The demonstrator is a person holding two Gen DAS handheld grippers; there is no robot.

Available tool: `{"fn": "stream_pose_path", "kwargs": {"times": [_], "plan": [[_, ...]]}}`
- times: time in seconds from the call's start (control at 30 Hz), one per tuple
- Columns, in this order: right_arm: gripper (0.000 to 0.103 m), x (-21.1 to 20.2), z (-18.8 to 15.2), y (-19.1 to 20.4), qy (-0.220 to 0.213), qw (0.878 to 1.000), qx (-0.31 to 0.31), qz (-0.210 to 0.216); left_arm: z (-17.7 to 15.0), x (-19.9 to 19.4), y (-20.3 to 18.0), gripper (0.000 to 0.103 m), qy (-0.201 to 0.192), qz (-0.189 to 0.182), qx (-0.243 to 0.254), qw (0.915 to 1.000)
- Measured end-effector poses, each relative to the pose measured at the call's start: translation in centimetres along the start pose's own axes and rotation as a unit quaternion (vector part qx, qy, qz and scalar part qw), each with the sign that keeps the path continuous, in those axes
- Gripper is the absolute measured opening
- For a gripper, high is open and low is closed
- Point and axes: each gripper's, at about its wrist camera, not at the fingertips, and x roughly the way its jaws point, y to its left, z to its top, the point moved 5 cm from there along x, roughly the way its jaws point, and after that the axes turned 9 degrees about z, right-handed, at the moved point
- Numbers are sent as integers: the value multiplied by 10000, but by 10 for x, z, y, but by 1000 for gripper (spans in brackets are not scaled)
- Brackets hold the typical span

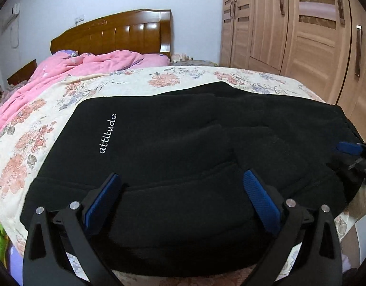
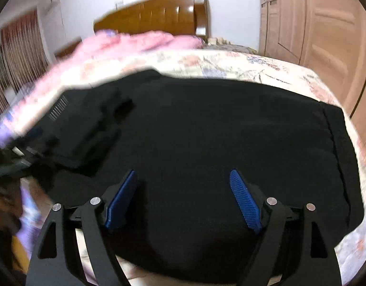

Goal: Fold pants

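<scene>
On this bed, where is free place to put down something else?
A bare strip of floral bedspread runs between the black pants and the wardrobe side. Another lies between the pants and the pink quilt. The near edge is crowded by pants and both tools.

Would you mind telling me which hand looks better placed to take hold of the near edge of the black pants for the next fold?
Probably the left. The left claw is open, and a raised fold of the black pants lies between its pads. The right claw is open over flat cloth.
</scene>
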Motion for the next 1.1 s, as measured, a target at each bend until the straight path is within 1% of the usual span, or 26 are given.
{"fn": "stream_pose_path", "kwargs": {"times": [0.03,0.1,0.17,0.2,0.23,0.27,0.33,0.37,0.43,0.47,0.5,0.53,0.57,0.6,0.63,0.67,0.7,0.73,0.8,0.83,0.9,0.93,1.0,1.03,1.07,1.1], "plan": [[79,-12,1,-6,-192,9993,268,153,0,1,1,102,17,8,-13,10000],[79,-42,-5,-25,-568,9945,830,282,3,1,0,102,94,130,51,9999],[79,-70,-20,-48,-839,9868,1344,322,9,-8,-4,102,161,506,191,9984],[79,-84,-32,-60,-942,9822,1599,271,15,-20,-9,100,38,718,350,9968],[79,-91,-41,-68,-973,9791,1769,232,20,-32,-16,100,-166,729,483,9960],[79,-94,-49,-77,-949,9762,1939,223,26,-44,-25,101,-387,648,593,9954],[79,-92,-61,-94,-764,9708,2263,197,32,-50,-37,101,-497,606,702,9944],[79,-89,-61,-99,-736,9695,2330,167,34,-47,-41,101,-491,606,758,9941],[79,-83,-58,-107,-680,9701,2327,116,33,-28,-49,101,-282,634,858,9939],[79,-80,-55,-109,-651,9708,2306,108,30,-19,-51,101,-159,632,873,9940],[79,-78,-52,-111,-589,9714,2299,97,22,-4,-52,102,69,637,928,9936],[79,-73,-46,-111,-409,9731,2266,28,15,6,-52,102,170,545,949,9939],[80,-70,-42,-111,-273,9743,2238,-46,11,9,-50,102,103,388,816,9959],[81,-67,-37,-112,-133,9744,2243,-115,7,11,-45,102,145,216,580,9980],[85,-65,-34,-112,-64,9737,2273,-127,6,13,-42,102,212,126,465,9986],[88,-63,-33,-109,-5,9726,2321,-130,7,13,-43,102,237,121,480,9985],[88,-60,-29,-110,13,9709,2386,-201,7,13,-46,102,223,188,584,9979],[88,-60,-29,-113,-29,9687,2471,-243,7,12,-47,102,215,229,629,9975],[88,-64,-30,-123,-268,9583,2832,-268,6,14,-47,102,211,198,579,9979],[87,-67,-31,-127,-420,9542,2929,-452,6,15,-45,102,211,136,528,9983],[89,-69,-32,-128,-570,9511,2991,-511,4,16,-43,102,201,46,485,9986],[91,-66,-32,-128,-570,9506,3006,-529,4,16,-44,102,196,46,499,9986],[91,-61,-28,-128,-469,9542,2890,-621,5,17,-45,102,188,34,495,9986],[89,-60,-28,-129,-496,9540,2902,-572,4,16,-46,102,176,22,487,9987],[84,-61,-28,-130,-531,9529,2947,-493,4,16,-46,102,172,15,487,9987],[81,-63,-30,-134,-612,9497,3050,-361,5,16,-47,102,172,19,489,9987]]}}
